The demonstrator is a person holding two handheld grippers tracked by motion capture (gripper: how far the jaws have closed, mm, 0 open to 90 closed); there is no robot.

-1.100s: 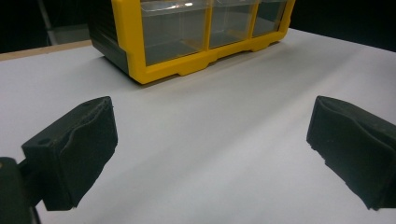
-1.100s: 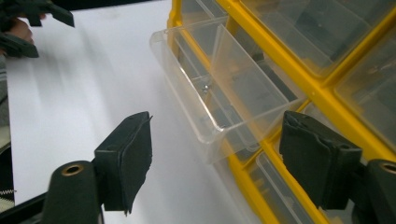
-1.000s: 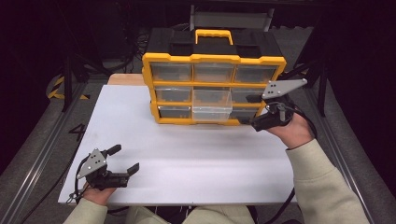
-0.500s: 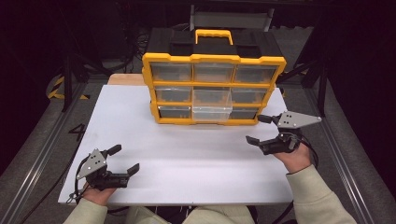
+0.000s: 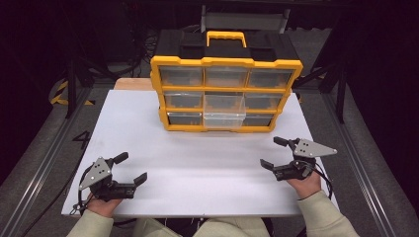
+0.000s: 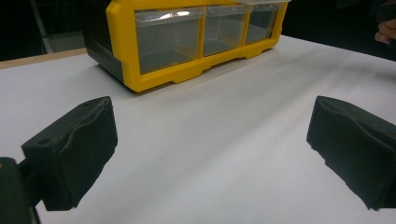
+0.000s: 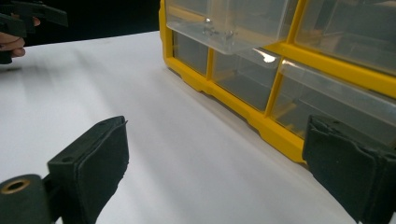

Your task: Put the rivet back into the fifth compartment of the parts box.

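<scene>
A yellow and black organiser (image 5: 225, 61) with clear drawers stands at the back of the white table (image 5: 197, 163). Its centre drawer (image 5: 225, 112) in the middle row is pulled out. My right gripper (image 5: 272, 152) is low over the table's front right, apart from the organiser. Its jaws have just been opening and nothing is between them. In the right gripper view the right gripper (image 7: 219, 168) faces the organiser (image 7: 275, 126) and the pulled-out drawer (image 7: 229, 23). My left gripper (image 5: 131, 168) rests open at the front left, its jaws wide over bare table in the left gripper view (image 6: 212, 140).
A wooden strip (image 5: 131, 84) shows behind the table's back left corner. Metal rails (image 5: 360, 163) run along both sides below the table edges. The other hand (image 6: 385, 30) shows far off in the left gripper view.
My right hand came down from beside the organiser's right side to the front right of the table, and its jaws spread wider. The left gripper has not moved.
</scene>
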